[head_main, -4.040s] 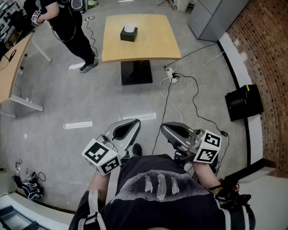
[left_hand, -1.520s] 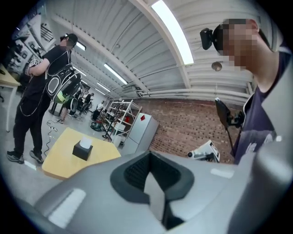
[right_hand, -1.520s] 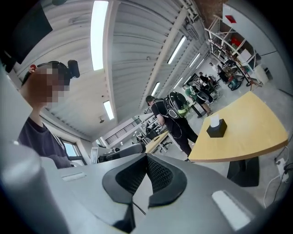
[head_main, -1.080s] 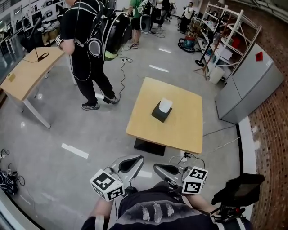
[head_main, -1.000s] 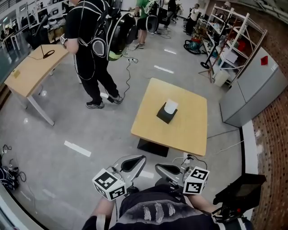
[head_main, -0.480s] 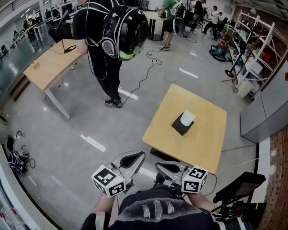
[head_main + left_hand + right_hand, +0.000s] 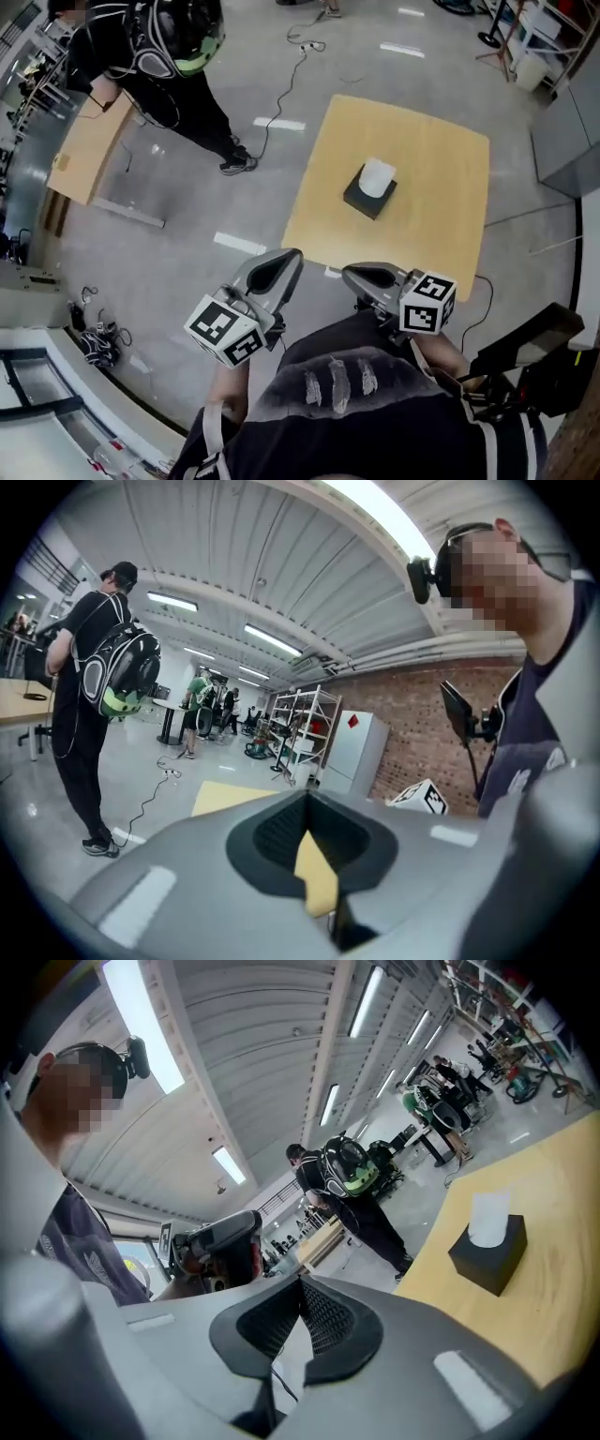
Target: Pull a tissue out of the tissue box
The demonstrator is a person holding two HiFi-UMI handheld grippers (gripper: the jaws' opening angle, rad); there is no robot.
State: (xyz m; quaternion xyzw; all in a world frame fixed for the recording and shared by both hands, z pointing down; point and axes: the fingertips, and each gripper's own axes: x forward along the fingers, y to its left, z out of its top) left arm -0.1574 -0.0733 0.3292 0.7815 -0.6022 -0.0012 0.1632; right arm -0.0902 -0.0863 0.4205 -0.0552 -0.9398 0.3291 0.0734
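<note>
A black tissue box (image 7: 368,196) with a white tissue (image 7: 378,174) standing out of its top sits near the middle of a light wooden table (image 7: 441,216). Both grippers are held close to my body, short of the table's near edge. My left gripper (image 7: 290,254) is shut and holds nothing. My right gripper (image 7: 349,272) has its jaws together, also with nothing in them. In the right gripper view the tissue box (image 7: 487,1255) stands ahead and to the right on the table (image 7: 553,1279). In the left gripper view only a corner of the table (image 7: 223,797) shows beyond the shut jaws.
A person with a black backpack and helmet (image 7: 178,33) stands on the grey floor to the table's far left, beside another wooden desk (image 7: 89,150). Cables (image 7: 291,47) run over the floor. Black equipment (image 7: 530,352) is at my right.
I have come closer to the table, which now lies just ahead of both grippers. The view tilts more steeply down. Both grippers stay shut and travelled forward with me.
</note>
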